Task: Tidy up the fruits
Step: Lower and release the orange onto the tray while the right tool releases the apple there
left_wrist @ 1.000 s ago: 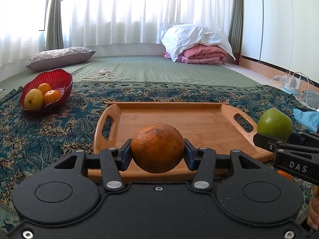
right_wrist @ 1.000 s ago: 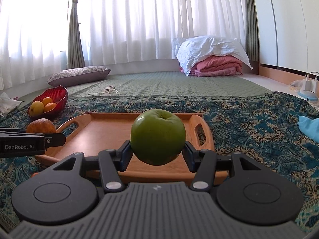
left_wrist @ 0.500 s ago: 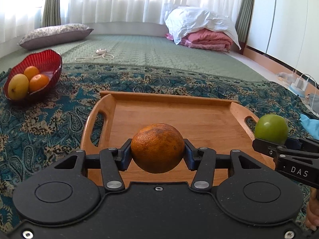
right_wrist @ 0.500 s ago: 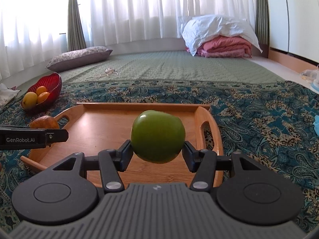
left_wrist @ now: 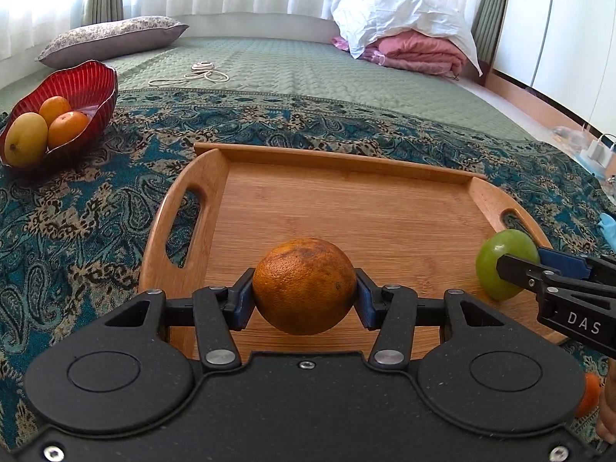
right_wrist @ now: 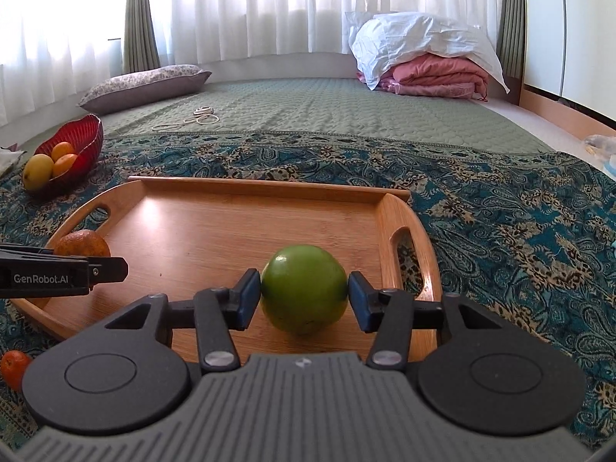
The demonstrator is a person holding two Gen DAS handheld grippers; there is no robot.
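My left gripper (left_wrist: 304, 300) is shut on a brown-mottled orange (left_wrist: 304, 285) low over the near part of the wooden tray (left_wrist: 346, 208). My right gripper (right_wrist: 304, 300) holds a green apple (right_wrist: 304, 293) between its pads at the tray's (right_wrist: 215, 231) near right; the right pad shows a small gap to the apple, which seems to rest on the tray. The apple (left_wrist: 500, 265) and right gripper also show at the right of the left wrist view. The orange (right_wrist: 81, 244) and left gripper show at the left of the right wrist view.
A red bowl (left_wrist: 88, 88) with a yellow fruit and two oranges stands at far left on the patterned blanket (left_wrist: 77, 223). A small orange (right_wrist: 13, 364) lies on the blanket near the tray's front left corner. A pillow, folded bedding and a cord lie beyond.
Both grippers have come forward and down over the tray. The apple has dropped to the tray surface and the right jaws have eased slightly apart.
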